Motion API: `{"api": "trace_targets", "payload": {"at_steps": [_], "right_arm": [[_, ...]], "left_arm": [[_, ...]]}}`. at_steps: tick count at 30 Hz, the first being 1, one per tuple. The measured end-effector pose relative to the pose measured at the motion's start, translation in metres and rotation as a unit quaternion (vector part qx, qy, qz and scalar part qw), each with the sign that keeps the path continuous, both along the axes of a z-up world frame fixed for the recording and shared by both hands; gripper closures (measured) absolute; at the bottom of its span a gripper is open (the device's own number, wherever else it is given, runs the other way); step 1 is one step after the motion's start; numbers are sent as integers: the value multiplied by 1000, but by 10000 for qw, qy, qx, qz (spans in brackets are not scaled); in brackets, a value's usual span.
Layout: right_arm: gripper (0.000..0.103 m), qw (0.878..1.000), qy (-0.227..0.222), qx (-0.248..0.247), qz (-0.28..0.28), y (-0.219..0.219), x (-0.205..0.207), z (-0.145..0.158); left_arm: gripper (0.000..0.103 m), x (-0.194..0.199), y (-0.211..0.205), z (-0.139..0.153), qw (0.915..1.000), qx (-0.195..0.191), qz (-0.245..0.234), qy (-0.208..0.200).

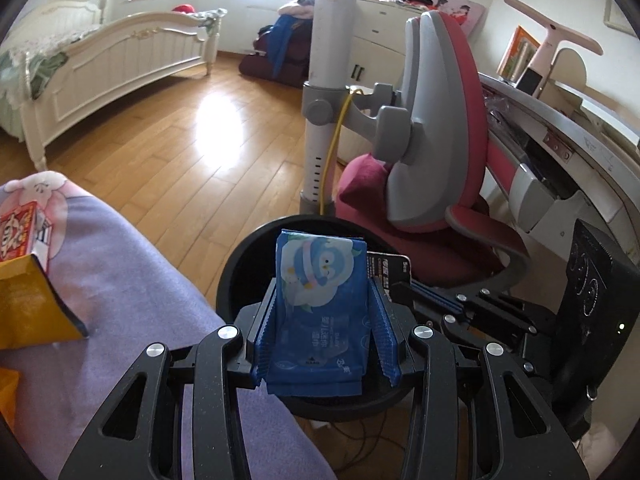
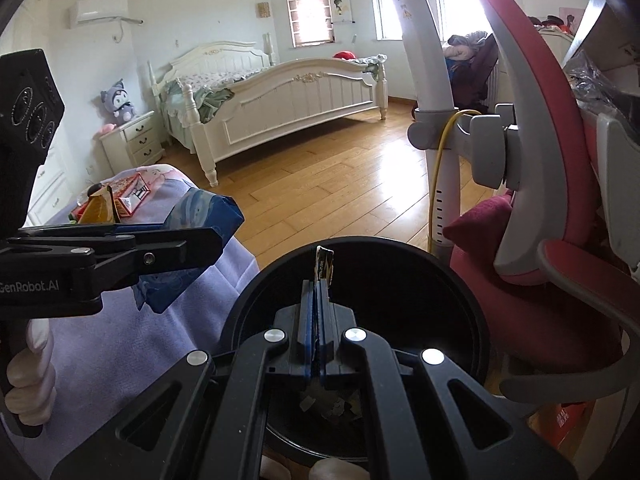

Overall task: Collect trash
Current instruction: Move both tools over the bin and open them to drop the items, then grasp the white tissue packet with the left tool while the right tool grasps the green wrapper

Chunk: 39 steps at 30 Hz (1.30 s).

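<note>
My left gripper (image 1: 324, 294) is shut on a blue wet-wipe pack (image 1: 320, 276) printed with a penguin, held upright over the black round trash bin (image 1: 240, 264). To its right, my right gripper (image 1: 400, 288) pinches a small dark wrapper (image 1: 390, 266). In the right wrist view the right gripper (image 2: 316, 286) is shut on that thin dark wrapper (image 2: 324, 262), which stands edge-on above the bin's (image 2: 460, 280) opening. The left gripper (image 2: 192, 236) reaches in from the left there with the blue pack (image 2: 208, 216) at the bin's left rim. Scraps of trash (image 2: 328, 404) lie on the bin's floor.
A purple blanket (image 1: 120, 280) left of the bin carries a red-and-white box (image 1: 20, 236) and a yellow packet (image 1: 28, 308). A pink and grey chair (image 1: 440, 140), a white lamp pole (image 1: 324, 100) and a desk (image 1: 560, 120) crowd the right. A white bed (image 1: 120, 52) stands beyond the wooden floor.
</note>
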State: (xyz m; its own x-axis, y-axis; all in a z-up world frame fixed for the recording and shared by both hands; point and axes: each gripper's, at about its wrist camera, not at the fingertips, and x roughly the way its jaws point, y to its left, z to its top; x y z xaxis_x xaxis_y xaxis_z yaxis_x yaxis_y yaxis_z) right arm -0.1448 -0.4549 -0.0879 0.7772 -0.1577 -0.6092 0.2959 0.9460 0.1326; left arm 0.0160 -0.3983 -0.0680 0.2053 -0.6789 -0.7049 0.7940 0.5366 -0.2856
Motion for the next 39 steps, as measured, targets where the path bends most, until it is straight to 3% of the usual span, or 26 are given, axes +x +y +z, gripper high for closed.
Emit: {"api": "trace_targets", "payload": {"at_steps": [7,9,10,12,13,14,18,24,26,29,34,39], "right_arm": [[97,9999,101,-37,-125,-10,-1,-6],[96,9997,173,1,-144,-13,-1,-7],[92,9996,217,-18,-169,-14,-1,-7],[56,9993,307,-41,-205,-13,-2,-8],[29,9994,265,-12,-227,-13,-4,-7],[24,9996,147,34,-248,-12,-9,-5],[24,9999,76,84,-114,1,-11,1],[24,9988,6,28,479,39,7,20],[24,9969,-51,-35,785,59,18,31],[24,9914,-96,-101,1302,89,37,48],[24,9724,33,32,2331,143,84,75],[24,9442,341,-15,3276,205,142,91]], "left_arm": [[55,3,-10,-4,10000,68,26,21],[41,2,-9,0,10000,48,32,-32],[28,1,-7,3,9999,32,65,-82],[22,-3,-1,11,9997,-37,112,-201],[22,-5,1,15,9996,-46,116,-245],[22,-7,5,19,9994,-43,142,-301],[22,-11,38,37,9976,-113,421,-543],[22,0,124,55,9896,-39,1241,-729],[21,4,161,59,9838,101,1591,-825],[11,11,214,57,9725,300,2131,-894],[11,25,275,43,9592,616,2653,-758],[11,40,304,19,9590,749,2710,-358]]}}
